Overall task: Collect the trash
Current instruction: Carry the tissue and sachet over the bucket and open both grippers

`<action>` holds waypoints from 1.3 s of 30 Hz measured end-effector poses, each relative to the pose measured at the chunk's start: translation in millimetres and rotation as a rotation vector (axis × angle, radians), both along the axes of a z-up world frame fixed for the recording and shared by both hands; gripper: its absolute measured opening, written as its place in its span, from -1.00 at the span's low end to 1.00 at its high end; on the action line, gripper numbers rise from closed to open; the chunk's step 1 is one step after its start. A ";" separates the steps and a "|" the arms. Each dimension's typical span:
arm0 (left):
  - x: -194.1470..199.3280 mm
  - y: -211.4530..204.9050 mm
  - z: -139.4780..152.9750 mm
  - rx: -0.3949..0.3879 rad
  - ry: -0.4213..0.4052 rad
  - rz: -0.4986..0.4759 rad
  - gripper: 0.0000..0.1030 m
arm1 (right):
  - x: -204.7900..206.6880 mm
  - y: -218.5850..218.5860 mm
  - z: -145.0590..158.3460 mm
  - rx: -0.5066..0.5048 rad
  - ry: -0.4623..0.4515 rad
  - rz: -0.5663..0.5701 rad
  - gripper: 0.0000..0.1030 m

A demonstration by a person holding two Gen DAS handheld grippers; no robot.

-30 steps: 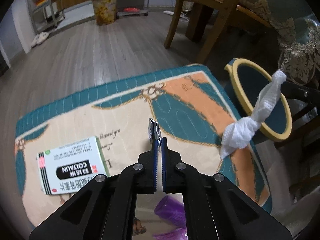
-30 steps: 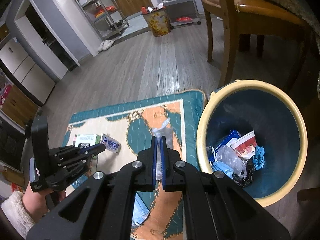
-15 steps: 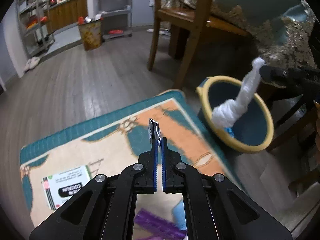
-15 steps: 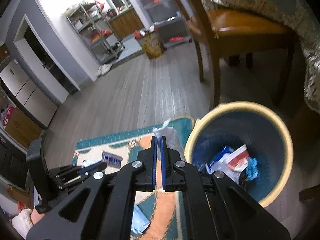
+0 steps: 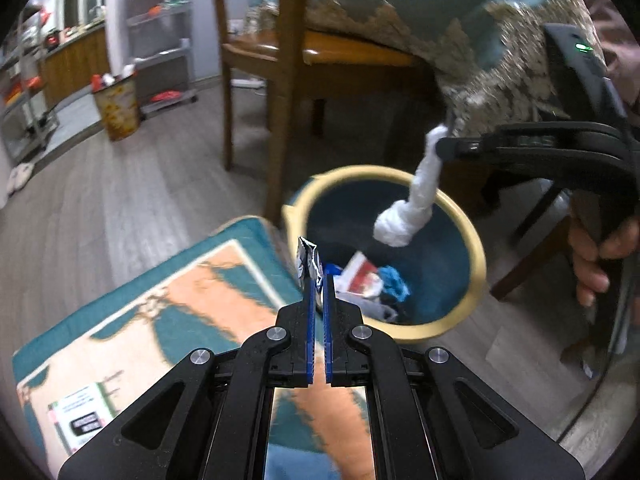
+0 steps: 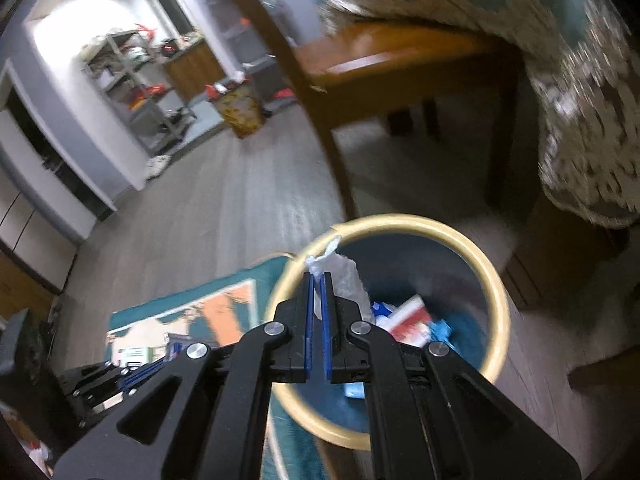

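Trash sits in our two grippers: our left gripper (image 5: 318,280) pinches a small crumpled foil wrapper (image 5: 307,258) between its blue pads, the wrapper sticking up past the fingertips, and our right gripper (image 6: 317,280) pinches a twisted white paper towel (image 5: 412,204) by its upper end. From the left wrist view the towel hangs down from the right gripper over the open mouth of the bin (image 5: 460,216), its knotted lower end above the dark blue inside. The wrapper in our left gripper lines up with the near left rim of the bin; whether it is over the opening or just short of it we cannot tell.

The bin is round with a pale yellow rim and stands on the wooden floor (image 5: 120,200), just beside the edge of the teal and orange rug (image 5: 192,300). Inside lie other scraps: a red and white packet (image 5: 362,274), a blue crumpled piece (image 5: 394,280) and some pale bits. On the rug, toward its near left corner, lies a white medicine box (image 5: 82,416). A wooden chair (image 5: 280,60) stands behind the bin, next to a patterned tablecloth (image 5: 500,68) hanging down at the right. Both views are blurred.
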State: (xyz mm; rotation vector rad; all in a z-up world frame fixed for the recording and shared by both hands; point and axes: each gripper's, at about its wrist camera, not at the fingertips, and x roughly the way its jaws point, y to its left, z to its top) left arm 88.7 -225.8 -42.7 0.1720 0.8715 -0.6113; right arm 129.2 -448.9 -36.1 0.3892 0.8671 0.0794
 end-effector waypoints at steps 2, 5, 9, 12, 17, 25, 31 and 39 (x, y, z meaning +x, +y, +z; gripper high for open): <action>-1.5 -10.9 -5.5 0.003 0.010 -0.020 -0.92 | 2.3 -8.5 -14.5 -0.006 0.041 -0.017 -0.94; -1.3 -28.7 -14.1 -0.005 0.031 -0.050 -0.92 | 5.9 -14.7 -33.4 -0.027 0.102 -0.027 -0.94; -0.6 -48.2 -20.1 -0.014 0.042 -0.077 -0.91 | 8.1 -15.6 -49.4 -0.023 0.148 -0.020 -0.94; -1.0 -60.7 -25.6 0.002 0.032 -0.099 -0.91 | 7.7 -13.1 -54.7 -0.052 0.156 -0.002 -0.94; 2.2 -72.0 -34.7 0.037 0.025 -0.094 -0.69 | 4.5 -15.7 -55.8 -0.068 0.148 0.009 -0.90; 7.5 -47.3 -29.1 0.032 0.004 -0.020 0.30 | 6.1 -13.6 -48.1 -0.047 0.114 0.003 -0.13; 6.7 -14.5 -13.5 0.011 -0.009 0.061 0.57 | 1.6 -4.7 -32.6 -0.041 0.069 0.017 0.47; -6.5 34.7 17.6 -0.002 -0.057 0.143 0.67 | -9.0 18.8 -4.5 -0.057 0.015 0.035 0.55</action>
